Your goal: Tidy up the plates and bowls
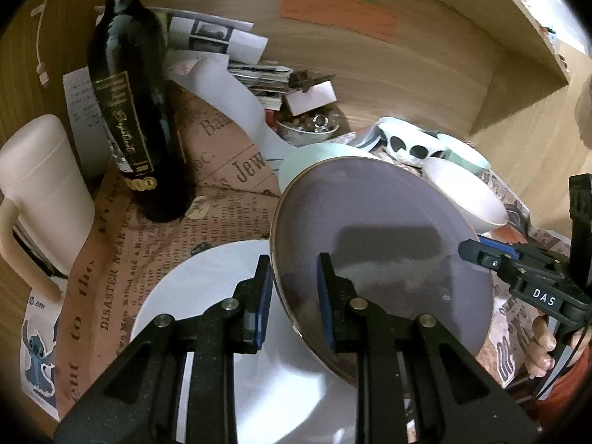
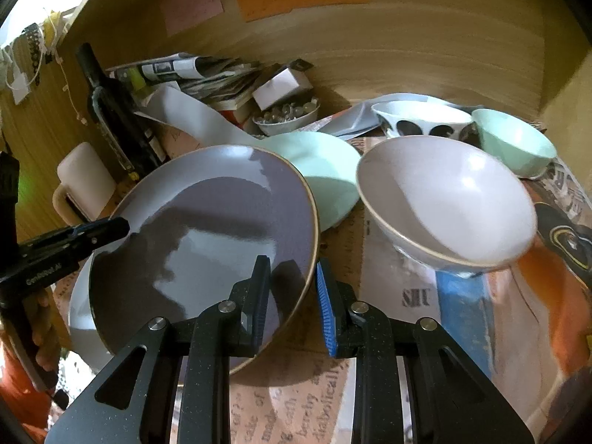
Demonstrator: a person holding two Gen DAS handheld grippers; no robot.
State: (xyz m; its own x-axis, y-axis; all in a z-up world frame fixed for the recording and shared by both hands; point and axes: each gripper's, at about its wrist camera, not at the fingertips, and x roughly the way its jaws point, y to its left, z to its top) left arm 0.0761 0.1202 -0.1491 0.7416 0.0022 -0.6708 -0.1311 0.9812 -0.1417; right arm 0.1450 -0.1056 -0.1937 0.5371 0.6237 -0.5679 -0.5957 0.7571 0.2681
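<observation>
A purple-grey plate (image 1: 388, 229) with a brown rim hangs tilted above the table, held from both sides. My left gripper (image 1: 294, 270) is shut on its left rim. My right gripper (image 2: 292, 270) is shut on its right rim, and its tip (image 1: 470, 249) also shows in the left wrist view. Under the purple plate (image 2: 222, 222) lies a white plate (image 1: 207, 296), partly covered by it. Behind it sit a mint plate (image 2: 322, 170), a pale pink bowl (image 2: 444, 199), a mint bowl (image 2: 514, 148) and a white bowl with dark spots (image 2: 418, 120).
A dark wine bottle (image 1: 137, 92) and a white mug (image 1: 40, 192) stand at the left on the newsprint cloth (image 1: 122, 259). A small bowl of beads (image 2: 285, 114), papers and a box crowd the back by the wooden wall. A person's fingers (image 1: 542, 347) grip the right handle.
</observation>
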